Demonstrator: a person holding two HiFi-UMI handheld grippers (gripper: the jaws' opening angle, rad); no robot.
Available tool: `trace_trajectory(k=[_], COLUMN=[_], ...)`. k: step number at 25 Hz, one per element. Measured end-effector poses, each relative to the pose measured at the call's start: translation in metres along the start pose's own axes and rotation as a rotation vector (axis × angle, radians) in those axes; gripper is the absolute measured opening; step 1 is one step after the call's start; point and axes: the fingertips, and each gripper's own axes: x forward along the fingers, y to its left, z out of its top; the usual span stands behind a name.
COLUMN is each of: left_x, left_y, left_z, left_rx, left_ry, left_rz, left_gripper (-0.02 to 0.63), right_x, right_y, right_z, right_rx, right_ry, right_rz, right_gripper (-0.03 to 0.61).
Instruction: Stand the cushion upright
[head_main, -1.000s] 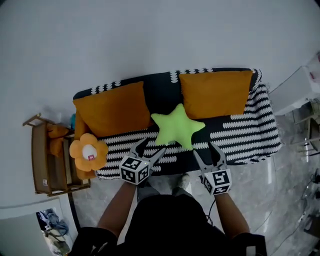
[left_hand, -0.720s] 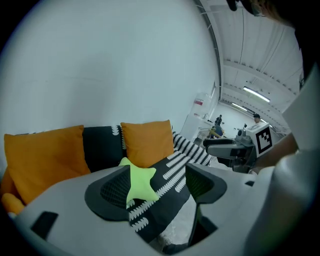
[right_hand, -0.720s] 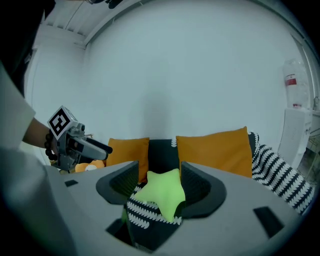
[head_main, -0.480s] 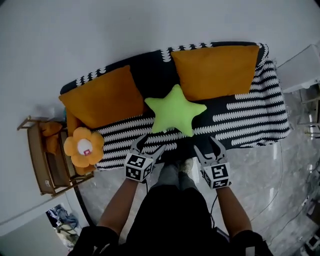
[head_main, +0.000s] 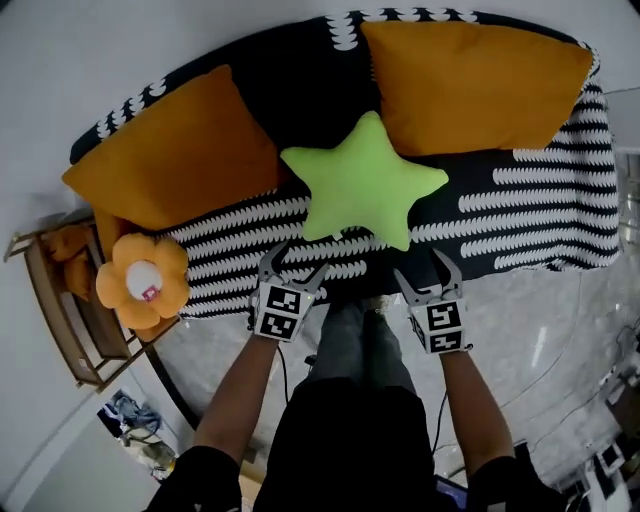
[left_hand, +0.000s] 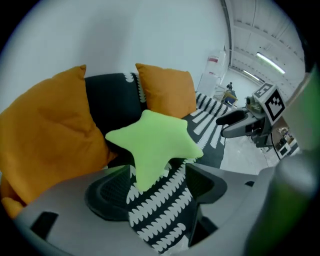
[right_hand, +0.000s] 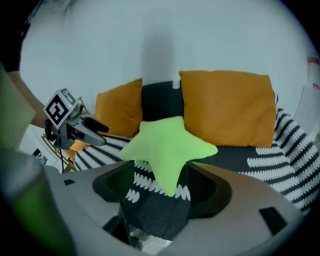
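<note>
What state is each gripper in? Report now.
Left gripper: open, holding nothing.
Right gripper: open, jaws have just been opening wider, nothing between them.

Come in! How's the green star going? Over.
Left gripper open, empty. Right gripper empty, jaws just opening wider. Star cushion lying on sofa, untouched. Path clear.

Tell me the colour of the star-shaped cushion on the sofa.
Lime green; the plush star-shaped cushion shows best in the head view.
</note>
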Motion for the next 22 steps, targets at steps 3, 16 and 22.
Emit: trace_trajectory(k=[3, 16, 22], left_x=[0.031, 0.09, 0.112], left_y=[0.011, 0.014, 0.012], left_z=[-0.023, -0.062, -0.051], left_rx=[-0.014, 0.043, 0.066], left_ry=[0.045, 0.166, 0.165], left_rz=[-0.008, -0.061, -0.085], left_gripper=[0.365, 0.388, 0.393], right_x=[0.031, 0.085, 0.106], right_y=[-0.006, -0.017, -0.014], right_z=[-0.032, -0.093, -0.089], right_rx=[0.037, 0.001, 0.084], right_ry=[0.084, 0.231, 0.233], right_rz=[0.02, 0.074, 0.111], right_gripper=[0.344, 0.373, 0.376])
